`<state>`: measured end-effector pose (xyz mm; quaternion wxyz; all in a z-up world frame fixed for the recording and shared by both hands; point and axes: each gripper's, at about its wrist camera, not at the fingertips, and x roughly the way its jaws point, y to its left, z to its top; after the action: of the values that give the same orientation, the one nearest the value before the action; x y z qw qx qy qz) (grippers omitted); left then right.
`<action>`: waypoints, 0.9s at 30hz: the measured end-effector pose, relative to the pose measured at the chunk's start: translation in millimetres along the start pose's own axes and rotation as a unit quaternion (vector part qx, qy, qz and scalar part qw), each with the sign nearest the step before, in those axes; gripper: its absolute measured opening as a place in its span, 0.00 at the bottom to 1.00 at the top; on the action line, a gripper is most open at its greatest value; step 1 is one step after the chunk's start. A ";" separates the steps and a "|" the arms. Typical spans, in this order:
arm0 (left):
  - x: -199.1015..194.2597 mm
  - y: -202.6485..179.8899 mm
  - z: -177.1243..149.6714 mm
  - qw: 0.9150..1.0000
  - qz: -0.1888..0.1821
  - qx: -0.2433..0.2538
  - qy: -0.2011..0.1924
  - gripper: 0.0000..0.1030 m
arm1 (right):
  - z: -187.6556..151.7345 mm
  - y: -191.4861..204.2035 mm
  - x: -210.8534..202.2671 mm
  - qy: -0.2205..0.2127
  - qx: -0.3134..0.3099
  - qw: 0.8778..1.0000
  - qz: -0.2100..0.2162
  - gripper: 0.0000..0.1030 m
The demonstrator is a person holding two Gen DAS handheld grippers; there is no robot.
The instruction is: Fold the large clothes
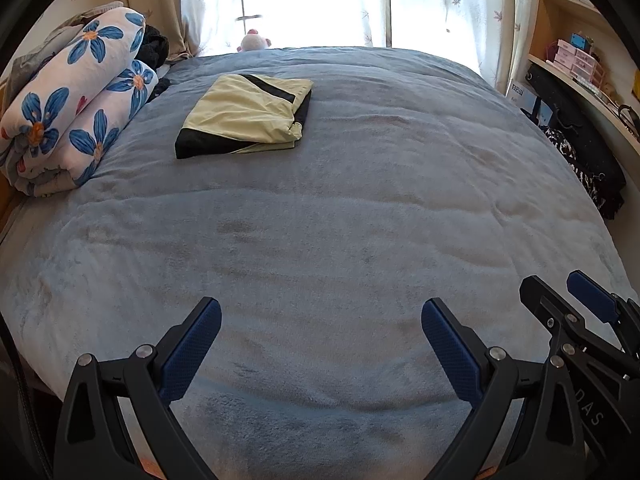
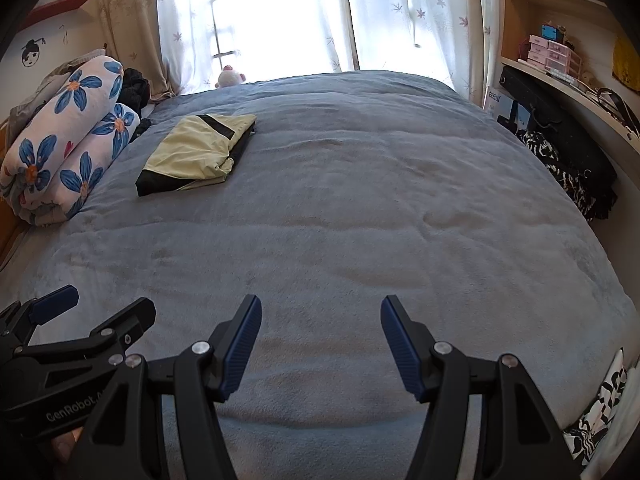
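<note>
One folded garment (image 1: 245, 114), pale yellow with black panels, flat on the blue-grey bedspread (image 1: 340, 208), far left, near two rolls of flowered quilt (image 1: 76, 96); one plush toy (image 1: 254, 41) by the window; left gripper (image 1: 320, 344) spread wide, holding nothing; right gripper (image 2: 321, 344) likewise wide, side by side above the near edge.

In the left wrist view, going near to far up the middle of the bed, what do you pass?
Left gripper, open over the blue blanket → folded yellow-and-black garment → pink plush toy at the far edge → curtained window.
</note>
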<state>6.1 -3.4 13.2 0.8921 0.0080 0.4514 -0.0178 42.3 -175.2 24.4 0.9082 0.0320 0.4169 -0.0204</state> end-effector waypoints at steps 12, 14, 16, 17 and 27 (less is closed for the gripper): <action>-0.3 2.8 0.4 1.000 0.000 -0.001 0.001 0.96 | -1.9 0.7 0.3 0.002 -0.002 1.000 -0.002 0.61; -0.5 5.4 0.8 1.000 -0.001 -0.001 0.002 0.96 | -2.6 -0.4 0.2 0.002 -0.003 1.000 -0.002 0.61; 0.3 7.7 1.4 1.000 -0.002 -0.001 0.004 0.96 | -1.8 0.5 1.0 0.003 -0.004 1.000 -0.002 0.61; 0.7 8.5 1.7 1.000 -0.002 -0.001 0.005 0.96 | -2.6 -0.6 0.8 0.004 -0.004 1.000 -0.002 0.61; 8.2 14.8 1.3 1.000 -0.004 0.000 0.015 0.96 | -0.7 -0.5 9.2 0.012 -0.010 1.000 -0.001 0.61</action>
<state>12.5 11.2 7.4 0.8850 0.0061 0.4651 -0.0211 47.7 -175.7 17.0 0.9033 0.0224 0.4281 -0.0165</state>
